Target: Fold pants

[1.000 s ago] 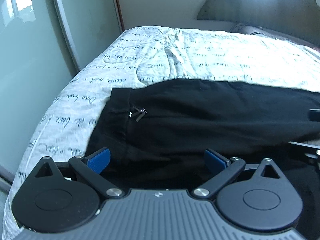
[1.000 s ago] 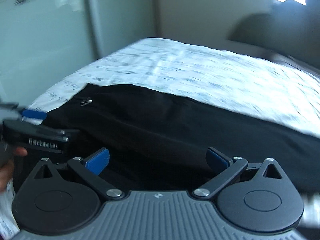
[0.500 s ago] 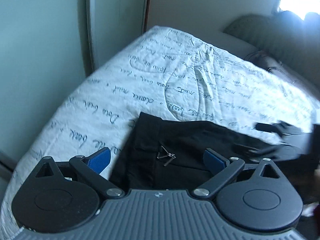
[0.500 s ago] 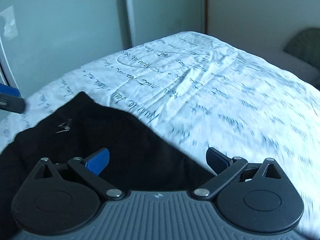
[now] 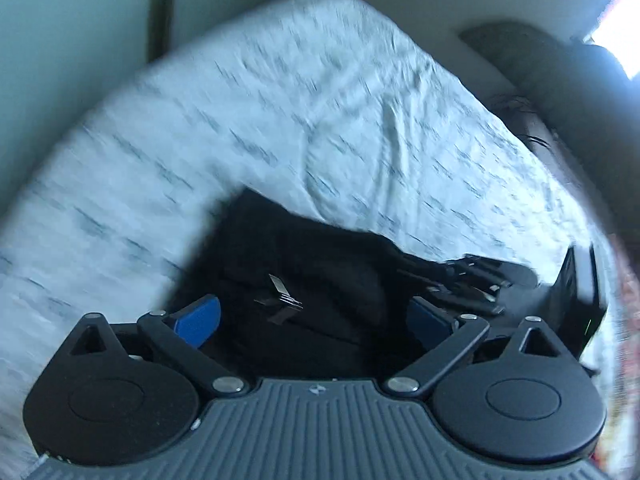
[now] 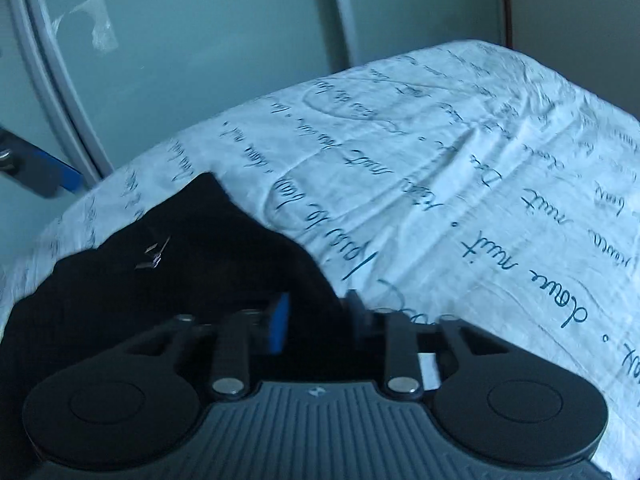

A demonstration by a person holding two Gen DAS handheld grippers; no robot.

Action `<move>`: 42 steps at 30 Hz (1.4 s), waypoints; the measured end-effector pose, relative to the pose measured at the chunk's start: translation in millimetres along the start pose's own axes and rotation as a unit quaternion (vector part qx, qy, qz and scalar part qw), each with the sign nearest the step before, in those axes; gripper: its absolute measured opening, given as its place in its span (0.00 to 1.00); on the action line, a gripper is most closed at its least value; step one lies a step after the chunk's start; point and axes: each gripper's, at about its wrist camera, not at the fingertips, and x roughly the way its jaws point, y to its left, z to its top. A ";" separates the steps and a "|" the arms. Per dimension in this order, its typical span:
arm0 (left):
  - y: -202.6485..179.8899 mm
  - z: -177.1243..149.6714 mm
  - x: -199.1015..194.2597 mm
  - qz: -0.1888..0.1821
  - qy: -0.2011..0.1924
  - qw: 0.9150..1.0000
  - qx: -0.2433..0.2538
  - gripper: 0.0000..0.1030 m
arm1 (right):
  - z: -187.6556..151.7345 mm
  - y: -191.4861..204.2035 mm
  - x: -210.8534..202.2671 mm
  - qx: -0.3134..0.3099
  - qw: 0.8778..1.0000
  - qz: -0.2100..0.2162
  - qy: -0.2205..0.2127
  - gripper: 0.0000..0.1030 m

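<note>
Your left gripper [image 5: 312,316] jaws spread wide over the pants [image 5: 320,264] | your right gripper [image 6: 316,316] jaws nearly together on pants edge | bedsheet [image 6: 460,184] beneath

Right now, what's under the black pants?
The black fabric pants lie on the white quilted bedspread with blue script print, visible all around them. Whatever sits beneath the folded layers is covered. The right gripper has narrowed over the pants' edge.
</note>
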 end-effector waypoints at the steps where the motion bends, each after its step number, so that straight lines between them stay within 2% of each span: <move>1: -0.7 3.4 6.6 -0.009 0.006 1.000 -0.007 0.96 | -1.7 9.1 -2.8 -0.021 1.000 -0.017 -0.002 0.15; 3: -3.2 10.9 17.0 -0.015 0.004 1.000 -0.022 0.96 | -6.2 31.1 -9.4 -0.068 0.996 -0.059 -0.015 0.10; 5: -6.0 17.2 25.5 -0.022 -0.010 0.999 -0.027 0.97 | -14.7 61.4 -18.2 -0.131 0.986 -0.100 -0.034 0.09; 9: -3.0 24.0 48.0 -0.043 -0.006 0.998 -0.052 0.96 | -42.2 119.2 -27.2 -0.256 0.949 -0.173 -0.059 0.09; 12: 6.1 25.4 66.6 -0.058 0.017 0.995 -0.085 0.94 | -61.3 145.1 -31.7 -0.290 0.934 -0.194 -0.079 0.09; 15: 14.2 20.3 72.9 -0.065 0.016 0.993 -0.100 0.83 | -73.1 158.6 -34.3 -0.304 0.924 -0.212 -0.095 0.09; 16: 16.3 18.0 72.4 -0.063 0.016 0.993 -0.101 0.72 | -75.2 161.4 -35.3 -0.304 0.923 -0.216 -0.100 0.09; 17: 18.4 14.3 70.3 -0.062 0.016 0.993 -0.100 0.54 | -76.4 162.4 -36.4 -0.300 0.923 -0.216 -0.104 0.08; 18: 20.6 11.4 69.1 -0.062 0.019 0.993 -0.098 0.45 | -77.3 163.6 -37.7 -0.294 0.924 -0.216 -0.110 0.08; 19: 22.9 8.3 68.5 -0.064 0.022 0.993 -0.097 0.32 | -77.3 164.2 -38.5 -0.290 0.925 -0.217 -0.114 0.08; 20: 26.3 3.2 67.1 -0.068 0.021 0.993 -0.099 0.24 | -76.5 163.3 -39.0 -0.285 0.926 -0.216 -0.117 0.09; 22: 29.9 -7.2 61.8 -0.079 0.011 0.992 -0.100 0.17 | -77.5 167.0 -42.6 -0.277 0.927 -0.217 -0.125 0.09; 26: 23.5 -36.5 41.4 -0.079 -0.035 0.994 -0.068 0.12 | -78.8 163.8 -41.7 -0.267 0.931 -0.224 -0.109 0.10; 28: 20.0 -52.7 32.1 -0.084 -0.050 0.994 -0.056 0.12 | -83.8 158.3 -42.7 -0.269 0.927 -0.243 -0.101 0.15; 30: 20.2 -65.8 24.4 -0.094 -0.059 0.992 -0.054 0.11 | -91.2 147.3 -46.3 -0.260 0.923 -0.269 -0.085 0.23; 33: 19.4 -82.3 14.4 -0.105 -0.074 0.990 -0.050 0.11 | -105.1 121.5 -54.7 -0.244 0.916 -0.311 -0.064 0.24; 38: 23.3 -111.9 -2.9 -0.129 -0.088 0.986 -0.054 0.11 | -109.8 78.3 -69.1 -0.185 0.923 -0.333 -0.045 0.24; 40: 28.2 -124.2 -11.7 -0.133 -0.097 0.985 -0.051 0.11 | -110.8 81.4 -76.6 -0.181 0.924 -0.334 -0.046 0.10; 42: 32.9 -133.7 -19.0 -0.130 -0.107 0.985 -0.047 0.11 | -114.6 98.5 -82.9 -0.203 0.918 -0.338 -0.045 0.06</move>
